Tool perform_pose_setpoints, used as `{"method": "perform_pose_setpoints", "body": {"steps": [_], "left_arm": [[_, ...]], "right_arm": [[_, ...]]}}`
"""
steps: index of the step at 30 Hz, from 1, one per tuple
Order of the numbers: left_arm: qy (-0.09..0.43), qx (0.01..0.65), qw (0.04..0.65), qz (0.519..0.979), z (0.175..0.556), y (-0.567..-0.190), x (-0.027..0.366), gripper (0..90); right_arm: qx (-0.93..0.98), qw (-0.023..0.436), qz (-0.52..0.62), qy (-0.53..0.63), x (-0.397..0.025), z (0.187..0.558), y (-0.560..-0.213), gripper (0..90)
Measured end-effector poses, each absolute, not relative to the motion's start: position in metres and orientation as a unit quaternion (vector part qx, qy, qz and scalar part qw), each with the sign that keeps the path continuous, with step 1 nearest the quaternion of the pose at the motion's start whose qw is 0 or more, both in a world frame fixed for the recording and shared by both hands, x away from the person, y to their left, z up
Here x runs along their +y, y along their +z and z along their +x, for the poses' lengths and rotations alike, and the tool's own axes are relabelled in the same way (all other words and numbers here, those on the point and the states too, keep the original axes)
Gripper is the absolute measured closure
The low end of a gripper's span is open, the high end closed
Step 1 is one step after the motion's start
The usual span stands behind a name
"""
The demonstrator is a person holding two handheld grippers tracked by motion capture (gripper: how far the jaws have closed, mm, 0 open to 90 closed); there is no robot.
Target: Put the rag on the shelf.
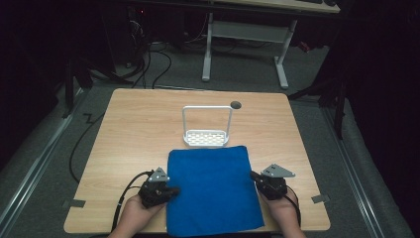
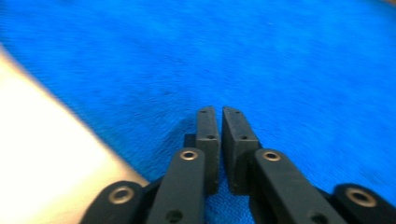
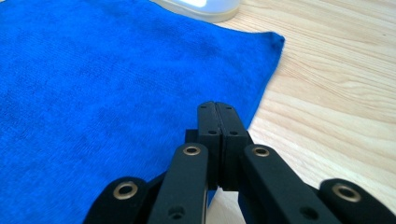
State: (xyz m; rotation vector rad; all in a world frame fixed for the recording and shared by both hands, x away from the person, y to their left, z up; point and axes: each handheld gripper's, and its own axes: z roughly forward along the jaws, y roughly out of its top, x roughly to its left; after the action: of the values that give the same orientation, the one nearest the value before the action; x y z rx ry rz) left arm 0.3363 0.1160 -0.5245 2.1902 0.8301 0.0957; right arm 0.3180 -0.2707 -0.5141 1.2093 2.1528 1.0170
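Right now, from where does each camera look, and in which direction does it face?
High view: above the person's side, facing forward and down on the table; both hands, left gripper, right gripper.
Left gripper view: rides the left gripper, facing the blue cloth; fingers almost closed.
Right gripper view: rides the right gripper at the cloth's edge; fingers pressed together.
All three share the blue cloth.

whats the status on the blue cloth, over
Left gripper jaws nearly shut, over cloth's left edge. Right gripper shut at right edge. Blue cloth flat on table. White rack just behind it, nothing in the way.
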Motion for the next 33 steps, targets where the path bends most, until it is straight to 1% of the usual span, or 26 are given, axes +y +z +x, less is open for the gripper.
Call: {"method": "perform_pose_setpoints", "body": {"steps": [3, 4, 6, 8, 10, 13, 18, 23, 26, 29, 31, 33], "left_arm": [[0.052, 0.338, 0.401, 0.850, 0.341, -0.522, 0.117, 74.2], [0.057, 0.352, 0.413, 0.838, 0.349, -0.521, 0.116, 71.3], [0.059, 0.356, 0.412, 0.837, 0.354, -0.522, 0.114, 68.2], [0.064, 0.355, 0.391, 0.847, 0.358, -0.527, 0.110, 68.3], [0.073, 0.351, 0.390, 0.848, 0.356, -0.527, 0.109, 70.4], [0.074, 0.348, 0.390, 0.850, 0.354, -0.527, 0.111, 71.0], [0.058, 0.352, 0.400, 0.844, 0.347, -0.529, 0.122, 73.9], [0.042, 0.356, 0.401, 0.843, 0.339, -0.528, 0.130, 74.4], [0.027, 0.359, 0.394, 0.845, 0.336, -0.527, 0.133, 74.4], [0.025, 0.360, 0.389, 0.847, 0.337, -0.525, 0.134, 73.6], [0.052, 0.372, 0.395, 0.838, 0.340, -0.523, 0.138, 70.9], [0.060, 0.377, 0.402, 0.832, 0.342, -0.522, 0.140, 68.7]], "right_arm": [[0.787, 0.232, 0.439, 0.366, -0.266, 0.325, -0.516, 90.0], [0.788, 0.232, 0.440, 0.364, -0.264, 0.329, -0.516, 90.0], [0.793, 0.234, 0.438, 0.353, -0.260, 0.336, -0.518, 90.0], [0.797, 0.228, 0.440, 0.345, -0.257, 0.340, -0.522, 90.0], [0.806, 0.219, 0.438, 0.333, -0.255, 0.341, -0.526, 90.0], [0.809, 0.223, 0.433, 0.329, -0.254, 0.340, -0.528, 90.0], [0.810, 0.216, 0.429, 0.337, -0.251, 0.331, -0.529, 90.0], [0.812, 0.204, 0.422, 0.346, -0.251, 0.322, -0.529, 90.0], [0.818, 0.185, 0.413, 0.354, -0.252, 0.312, -0.529, 90.0], [0.822, 0.178, 0.407, 0.356, -0.252, 0.308, -0.528, 88.9], [0.816, 0.184, 0.402, 0.372, -0.253, 0.306, -0.524, 85.9], [0.812, 0.189, 0.403, 0.378, -0.254, 0.306, -0.522, 85.3]]}}
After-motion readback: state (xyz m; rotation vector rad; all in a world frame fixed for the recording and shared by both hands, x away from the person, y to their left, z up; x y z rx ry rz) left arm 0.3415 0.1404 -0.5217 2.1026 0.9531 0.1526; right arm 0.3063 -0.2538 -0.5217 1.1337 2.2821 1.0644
